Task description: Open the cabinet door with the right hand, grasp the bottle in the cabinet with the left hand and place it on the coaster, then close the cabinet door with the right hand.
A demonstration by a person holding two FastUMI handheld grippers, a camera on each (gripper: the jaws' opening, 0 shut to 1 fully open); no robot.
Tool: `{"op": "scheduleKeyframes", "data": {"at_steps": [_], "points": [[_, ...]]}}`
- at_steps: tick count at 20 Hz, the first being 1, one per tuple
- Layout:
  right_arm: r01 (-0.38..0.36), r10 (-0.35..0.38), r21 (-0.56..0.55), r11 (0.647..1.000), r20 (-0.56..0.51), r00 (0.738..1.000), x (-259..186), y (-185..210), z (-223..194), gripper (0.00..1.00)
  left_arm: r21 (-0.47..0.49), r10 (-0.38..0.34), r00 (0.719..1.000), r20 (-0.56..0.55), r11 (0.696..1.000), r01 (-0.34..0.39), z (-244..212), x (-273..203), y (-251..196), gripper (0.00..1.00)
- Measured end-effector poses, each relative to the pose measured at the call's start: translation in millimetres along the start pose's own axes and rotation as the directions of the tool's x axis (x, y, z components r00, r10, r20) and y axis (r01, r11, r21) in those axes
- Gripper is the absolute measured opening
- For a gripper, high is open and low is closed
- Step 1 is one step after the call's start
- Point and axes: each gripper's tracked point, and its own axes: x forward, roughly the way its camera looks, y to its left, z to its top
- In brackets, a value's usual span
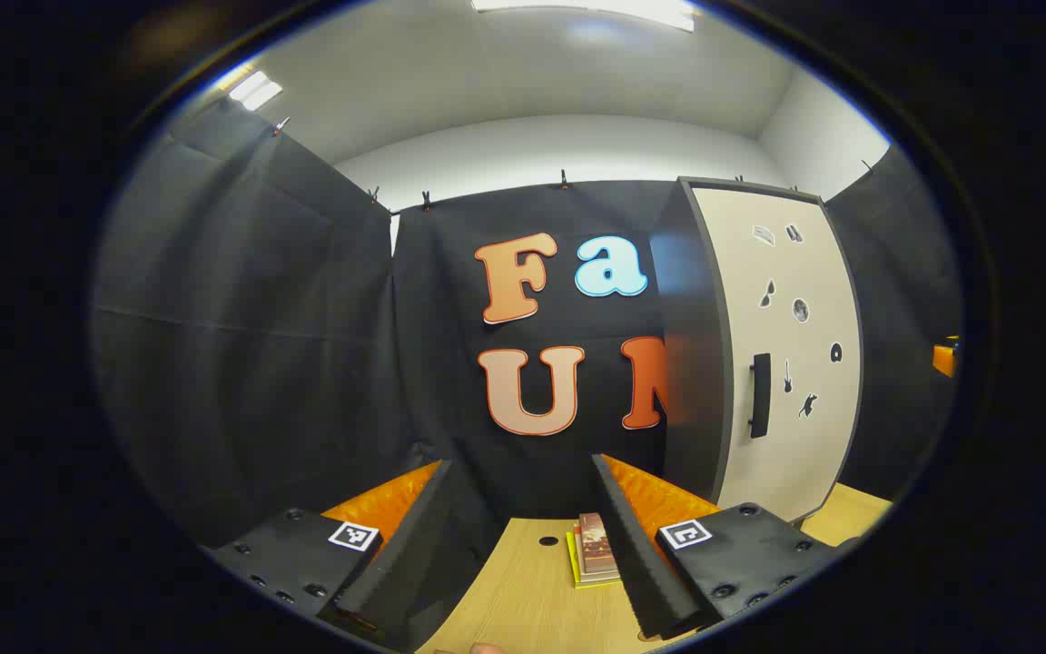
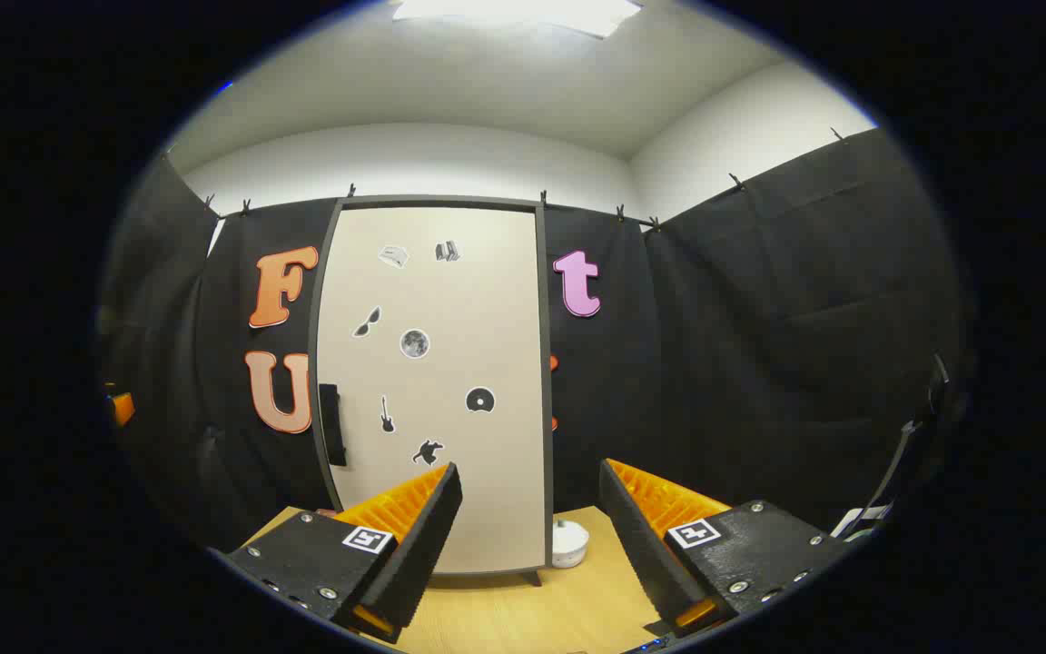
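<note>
In the right gripper view the cabinet (image 2: 437,381) stood upright at the back of the wooden table (image 2: 523,618), straight ahead of the right gripper (image 2: 530,536). Its pale door (image 2: 450,318) was closed, flush in the dark frame, with small dark stickers scattered across it. The black handle (image 2: 330,424) sat on the door's left edge, above and to the left of the gripper's left finger. The right gripper's fingers stood apart with nothing between them, well short of the door. A small white round object (image 2: 568,543) rested on the table just beside the cabinet's lower right corner, seen through the gap between the fingers.

In the left gripper view the cabinet (image 1: 759,354) stood to the right of the left gripper (image 1: 523,545), showing its dark side panel and the closed door (image 1: 795,363) with the handle (image 1: 760,395) on it. The left gripper's fingers were also spread, holding nothing. A small stack of flat things (image 1: 591,549), reddish on a yellow one, lay on the table (image 1: 523,599) left of the cabinet's base, partly behind the gripper's right finger. The bottle was hidden behind the closed door, so its place inside could not be told.
</note>
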Motion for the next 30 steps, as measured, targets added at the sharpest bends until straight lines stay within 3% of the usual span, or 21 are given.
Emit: {"op": "scheduleKeyframes", "data": {"at_steps": [1, 9, 10, 14, 22, 30], "points": [[0.006, -0.006, 0.02, 1.0, -0.021, 1.0, -3.6, -0.1, -0.7, 0.94, -0.005, -0.007, 1.0, 0.003, 1.0, 0.008, 0.8, -2.1, 1.6, 0.93], [0.045, -0.045, -0.019, 0.999, -0.05, 0.998, -19.8, -9.0, -0.1, 0.94, -0.062, -0.014, 0.999, -0.046, 0.998, 0.011, -11.0, -7.2, 15.8, 0.97], [0.046, -0.047, -0.019, 0.999, -0.055, 0.997, -19.9, -9.2, -1.5, 0.94, -0.055, -0.007, 0.999, -0.043, 0.998, 0.005, -9.9, -6.8, 18.5, 1.0], [0.041, -0.043, -0.015, 0.999, -0.083, 0.996, -14.5, 0.6, -9.6, 0.94, -0.017, 0.011, 0.999, -0.033, 1.0, -0.011, -11.6, -9.7, 23.4, 0.96], [-0.074, 0.072, -0.013, 0.997, -0.082, 0.994, 20.7, 74.4, -11.8, 0.94, -0.021, 0.016, 0.999, -0.034, 1.0, -0.016, -14.7, -13.4, 33.6, 0.94], [-0.195, 0.193, -0.026, 0.98, -0.078, 0.978, 90.8, 170.1, -20.4, 0.94, -0.02, 0.054, 0.998, -0.043, 0.998, -0.055, -21.7, -11.4, 52.5, 0.97]]}}
